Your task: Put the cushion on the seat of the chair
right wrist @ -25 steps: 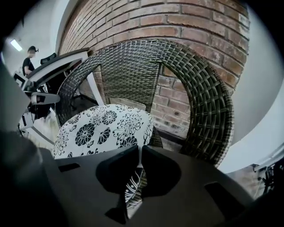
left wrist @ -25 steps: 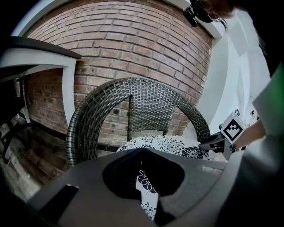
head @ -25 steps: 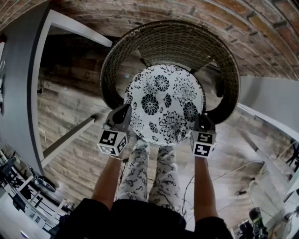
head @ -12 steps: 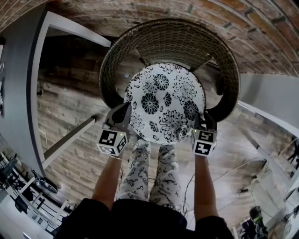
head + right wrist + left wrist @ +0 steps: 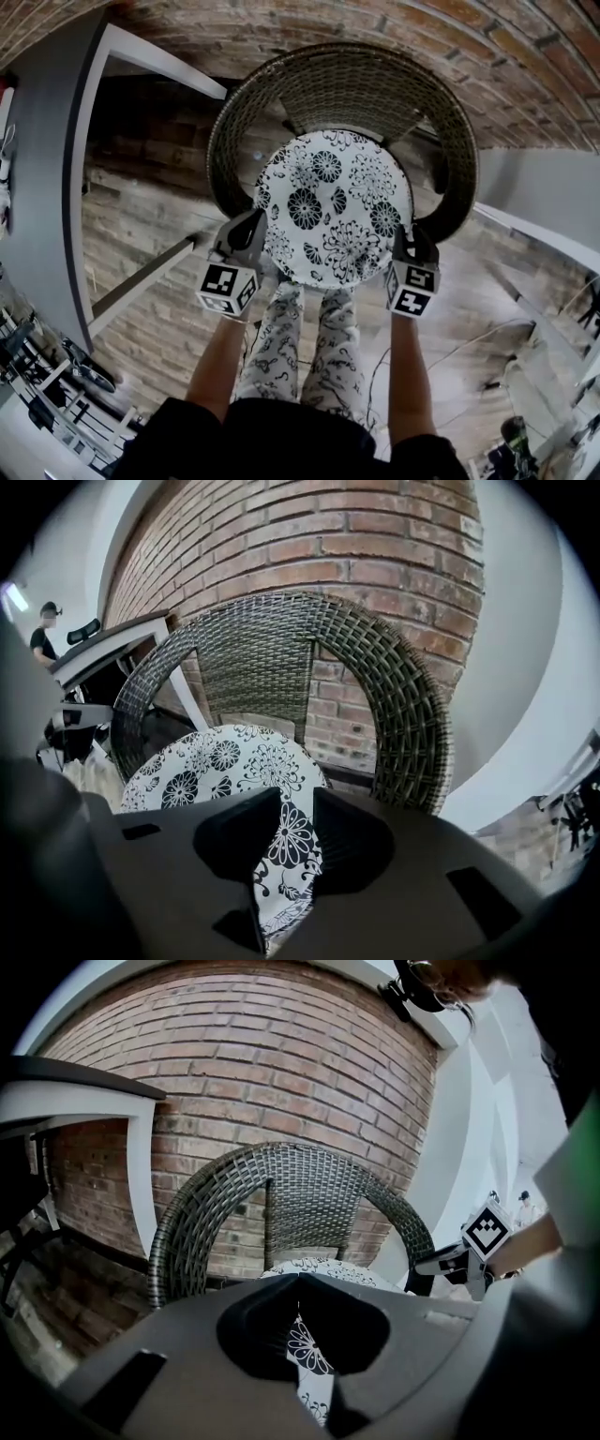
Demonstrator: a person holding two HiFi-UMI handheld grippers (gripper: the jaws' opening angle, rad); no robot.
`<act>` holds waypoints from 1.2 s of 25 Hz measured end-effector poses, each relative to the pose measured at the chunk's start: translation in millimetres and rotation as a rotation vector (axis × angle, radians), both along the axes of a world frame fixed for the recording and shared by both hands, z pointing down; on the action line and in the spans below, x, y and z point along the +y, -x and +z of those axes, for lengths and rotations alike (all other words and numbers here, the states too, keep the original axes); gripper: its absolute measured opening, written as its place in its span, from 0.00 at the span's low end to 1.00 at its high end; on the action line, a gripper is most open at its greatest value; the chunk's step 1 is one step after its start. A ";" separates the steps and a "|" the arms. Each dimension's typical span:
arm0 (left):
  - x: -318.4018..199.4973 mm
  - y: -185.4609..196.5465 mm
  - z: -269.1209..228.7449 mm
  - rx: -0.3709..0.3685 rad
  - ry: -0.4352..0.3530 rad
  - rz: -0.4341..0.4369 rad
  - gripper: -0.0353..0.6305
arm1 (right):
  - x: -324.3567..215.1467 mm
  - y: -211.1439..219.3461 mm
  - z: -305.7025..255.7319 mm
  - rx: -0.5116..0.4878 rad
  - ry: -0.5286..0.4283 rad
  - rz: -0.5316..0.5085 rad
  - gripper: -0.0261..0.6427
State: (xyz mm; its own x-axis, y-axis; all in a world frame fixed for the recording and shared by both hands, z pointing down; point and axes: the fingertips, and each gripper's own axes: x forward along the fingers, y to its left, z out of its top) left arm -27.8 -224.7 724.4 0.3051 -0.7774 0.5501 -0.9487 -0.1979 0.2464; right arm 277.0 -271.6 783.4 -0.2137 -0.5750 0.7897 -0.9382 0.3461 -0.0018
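Observation:
A round white cushion [image 5: 333,208] with black flowers lies on the seat of the dark wicker chair [image 5: 342,84]. My left gripper [image 5: 255,225] is at its left edge. In the left gripper view the gripper [image 5: 300,1283] is shut on the cushion's [image 5: 314,1267] rim, with only a narrow strip of fabric showing between the jaws. My right gripper [image 5: 405,239] is at the cushion's right edge. Its jaws [image 5: 298,794] have just been opening and stand wide. The cushion's [image 5: 216,761] edge still lies between them, unpinched.
The chair's curved back [image 5: 375,667] stands against a brick wall [image 5: 281,19]. A grey table with white legs [image 5: 56,141] is at the left and a white surface [image 5: 544,197] at the right. The person's patterned trouser legs [image 5: 309,347] stand just before the seat, on a wood floor.
The cushion and both grippers stay almost where they were. The right gripper's marker cube has tipped slightly outward.

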 end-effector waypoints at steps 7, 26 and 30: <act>9.9 2.1 -23.1 0.003 -0.036 0.033 0.06 | 8.7 5.9 -33.0 -0.047 -0.066 0.050 0.06; 32.2 7.7 -115.1 0.005 -0.157 0.127 0.06 | 39.2 47.0 -146.7 -0.280 -0.244 0.080 0.04; 37.4 12.5 -134.1 0.016 -0.177 0.137 0.06 | 50.5 50.9 -164.2 -0.287 -0.254 0.102 0.04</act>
State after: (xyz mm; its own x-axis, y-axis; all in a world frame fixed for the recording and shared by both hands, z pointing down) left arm -40.3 -187.3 590.3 0.4221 -0.8122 0.4027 -0.9063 -0.3662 0.2112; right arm 226.1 -221.2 619.2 -0.3371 -0.7741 0.5359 -0.9415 0.2744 -0.1957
